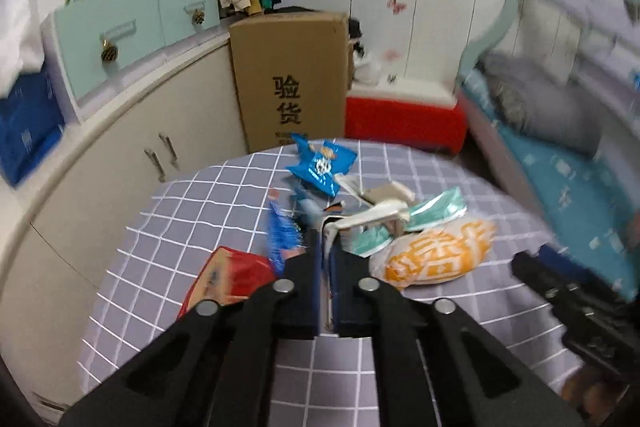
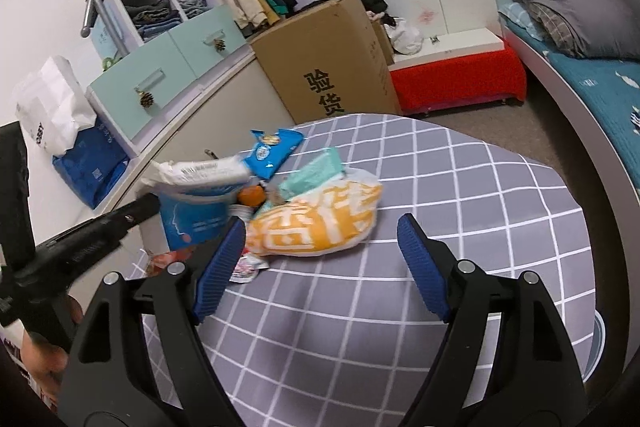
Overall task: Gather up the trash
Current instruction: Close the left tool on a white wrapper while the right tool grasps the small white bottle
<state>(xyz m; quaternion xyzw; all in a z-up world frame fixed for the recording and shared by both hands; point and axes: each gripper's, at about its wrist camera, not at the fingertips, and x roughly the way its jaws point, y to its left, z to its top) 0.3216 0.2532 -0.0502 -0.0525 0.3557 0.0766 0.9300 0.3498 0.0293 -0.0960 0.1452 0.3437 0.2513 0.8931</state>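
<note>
Two grippers by orange bag [image 2: 320, 219] — left gripper [image 1: 327, 239] pinched on blue-white packet [image 2: 196, 203] for removal, right gripper [image 2: 320, 247] agape, ready.

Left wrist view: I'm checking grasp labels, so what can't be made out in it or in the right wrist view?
Left wrist view: the left tool hides most of what it pinches.
Left wrist view: the bed, blurred by motion.
Right wrist view: the blue-and-white bag covers what lies behind it.
Right wrist view: the right tool hides part of a small wrapper.
</note>
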